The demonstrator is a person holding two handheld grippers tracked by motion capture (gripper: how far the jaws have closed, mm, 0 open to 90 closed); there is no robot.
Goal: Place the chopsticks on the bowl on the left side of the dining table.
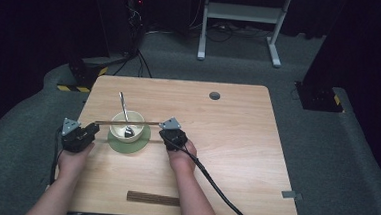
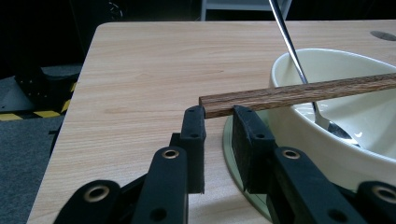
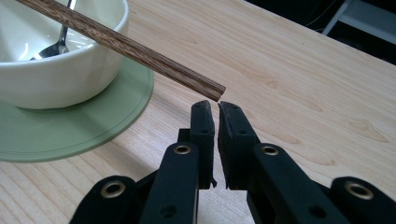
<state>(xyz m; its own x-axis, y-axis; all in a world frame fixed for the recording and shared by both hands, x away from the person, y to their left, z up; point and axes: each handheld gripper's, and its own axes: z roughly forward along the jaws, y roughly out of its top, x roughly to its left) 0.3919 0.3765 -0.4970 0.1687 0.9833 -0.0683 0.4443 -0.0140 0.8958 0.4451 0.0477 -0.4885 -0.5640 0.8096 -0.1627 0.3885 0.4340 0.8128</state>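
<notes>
1. Wooden chopstick (image 1: 127, 122) lies across cream bowl (image 1: 127, 125) w/ spoon (image 1: 124, 114), on green mat (image 1: 141, 143), desk (image 1: 226, 140).
2. Left hand-held gripper (image 2: 219, 114): jaws apart, flanking chopstick's end.
3. Right hand-held gripper (image 3: 215, 109): jaws nearly together, just below the other end.

We see a light wooden bench (image 1: 226, 140) with rounded corners. A green mat (image 1: 143, 143) lies near its left edge, a cream bowl (image 1: 135, 118) on it. A dark ribbed strip (image 1: 153, 198) lies along the near edge. A grey round cap (image 1: 214, 95) sits near the far edge.
</notes>
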